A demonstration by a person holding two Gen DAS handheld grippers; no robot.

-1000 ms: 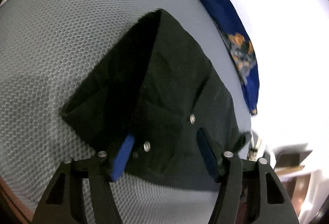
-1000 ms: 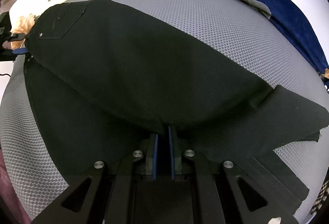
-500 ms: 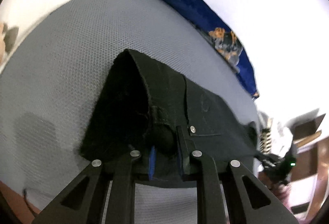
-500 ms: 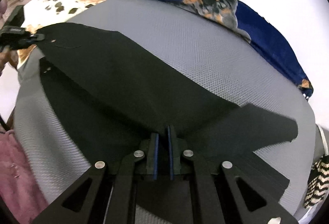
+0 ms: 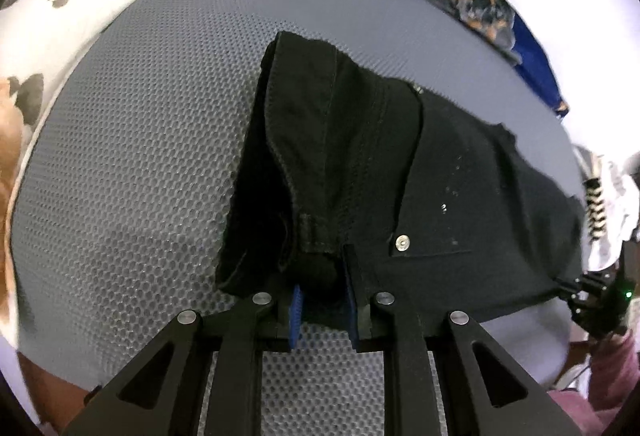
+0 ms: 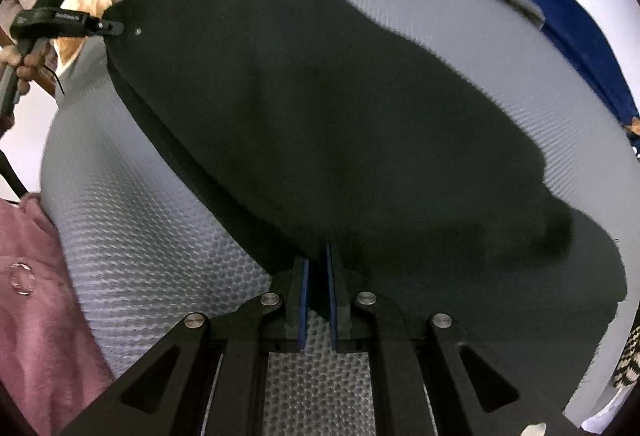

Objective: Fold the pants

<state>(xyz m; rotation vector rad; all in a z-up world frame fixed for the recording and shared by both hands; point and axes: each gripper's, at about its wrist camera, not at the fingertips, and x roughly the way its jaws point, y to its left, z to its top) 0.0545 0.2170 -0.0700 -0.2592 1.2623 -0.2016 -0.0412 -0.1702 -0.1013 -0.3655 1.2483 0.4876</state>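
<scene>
now my left hand-held gripper has just closed and is clamped on the waistband end of the black pants, while my right hand-held gripper pinches their near edge; the pants hang lifted over the grey mesh bed.

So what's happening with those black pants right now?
Both grippers, left and right, clamped on the black pants. Left jaws just closed at the waistband. Pants lifted over grey mattress. Nothing blocking.
</scene>
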